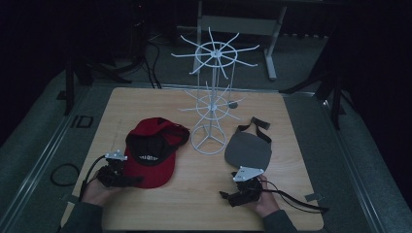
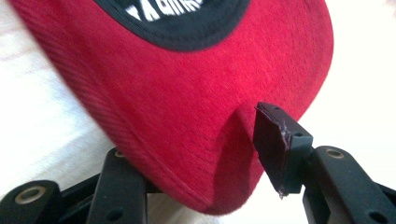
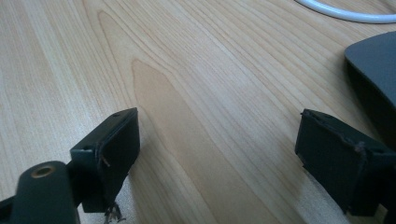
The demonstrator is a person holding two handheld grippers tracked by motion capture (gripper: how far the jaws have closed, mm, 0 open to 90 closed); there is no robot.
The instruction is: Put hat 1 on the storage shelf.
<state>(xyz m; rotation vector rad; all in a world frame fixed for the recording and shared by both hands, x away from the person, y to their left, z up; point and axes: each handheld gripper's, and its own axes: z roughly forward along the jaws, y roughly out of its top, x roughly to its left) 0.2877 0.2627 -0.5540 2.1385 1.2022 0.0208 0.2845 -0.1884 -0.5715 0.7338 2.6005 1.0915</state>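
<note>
A red cap [image 1: 153, 155] lies upside down on the wooden table [image 1: 194, 204], its black inner band facing up. My left gripper [image 1: 132, 180] sits at the cap's near left, with the brim's edge [image 2: 187, 116] between its jaws. The jaws stand wide apart; the right pad [image 2: 275, 144] touches the brim where the fabric dents, and the left jaw lies under the brim. A grey cap [image 1: 248, 151] rests right of the rack. My right gripper [image 1: 231, 194] hovers just in front of it, open over bare wood [image 3: 219, 121], with the grey cap's edge [image 3: 373, 70] at its right.
A white wire rack [image 1: 212, 92] with two tiers of radial hooks stands mid-table between the caps; its ring base [image 3: 345, 13] curves past ahead of the right gripper. Cables trail from both grippers. Dark stands and a metal frame surround the table.
</note>
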